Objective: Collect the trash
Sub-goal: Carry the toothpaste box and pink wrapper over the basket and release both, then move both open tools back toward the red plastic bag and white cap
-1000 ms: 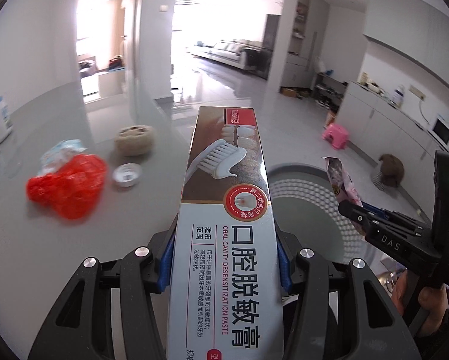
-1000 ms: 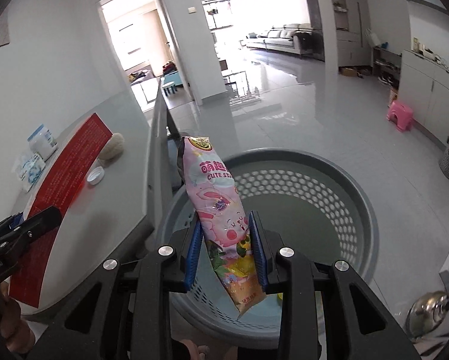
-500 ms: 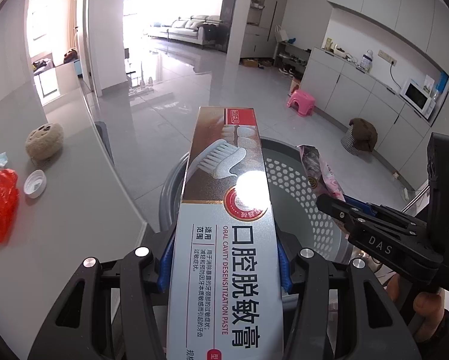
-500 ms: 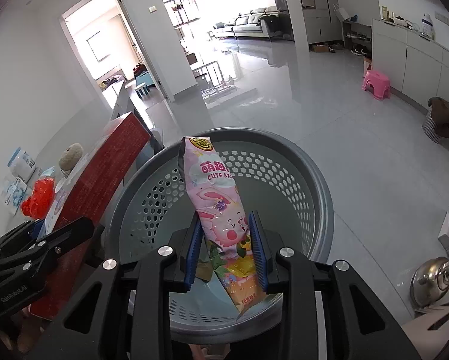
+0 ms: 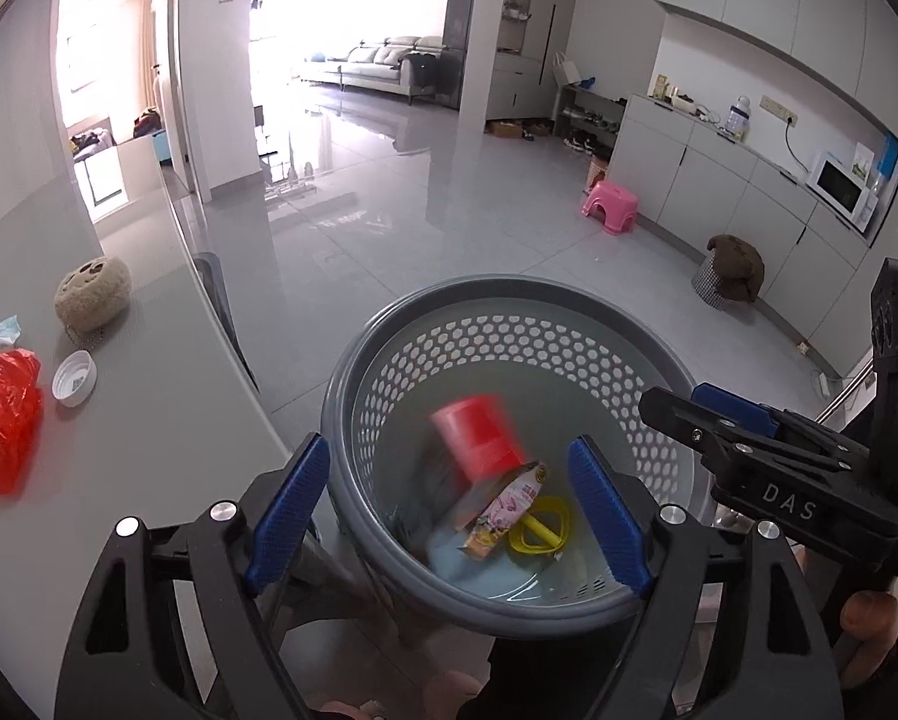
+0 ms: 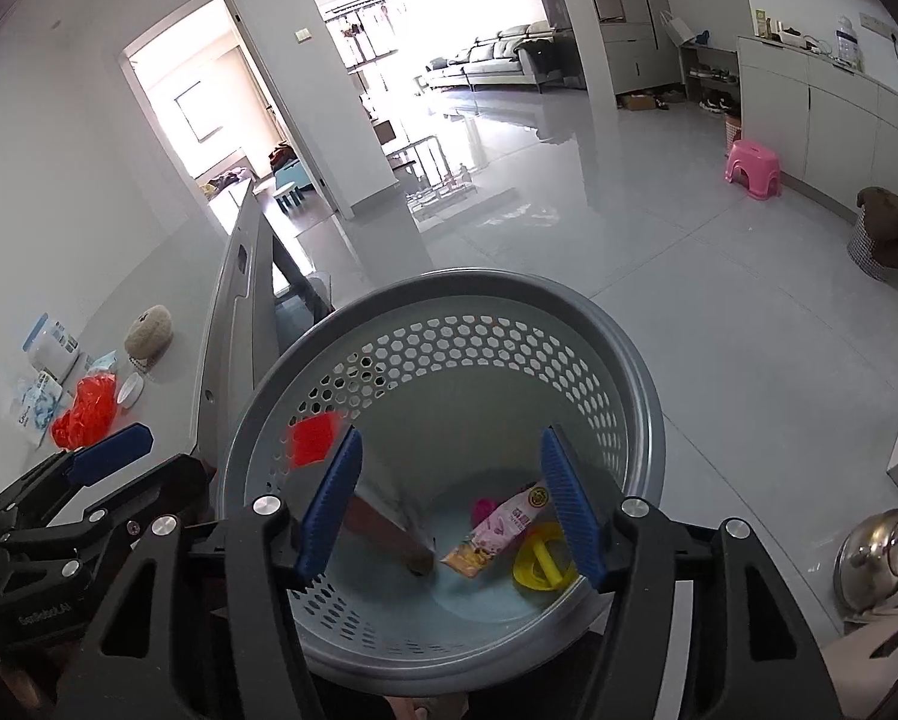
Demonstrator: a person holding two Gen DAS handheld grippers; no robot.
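Note:
A grey perforated waste basket (image 5: 425,324) (image 6: 641,396) stands on the floor beside the table. Inside it lie the red toothpaste box (image 5: 479,438) (image 6: 383,516), blurred and tilted, the pink snack packet (image 5: 503,510) (image 6: 497,531) and a yellow ring (image 5: 545,531) (image 6: 542,558). My left gripper (image 5: 449,516) is open and empty over the basket's near rim. My right gripper (image 6: 449,510) is open and empty above the basket; it also shows in the left wrist view (image 5: 707,414).
On the grey table (image 5: 149,420) lie a red plastic bag (image 5: 2,414) (image 6: 86,411), a white cap (image 5: 74,378), a beige fuzzy ball (image 5: 92,294) and blue-white packets (image 6: 44,384). A pink stool (image 5: 610,205) stands on the far floor.
Both grippers opened over the basket. The toothpaste box dropped from the left gripper and the snack packet from the right; both are now inside the basket.

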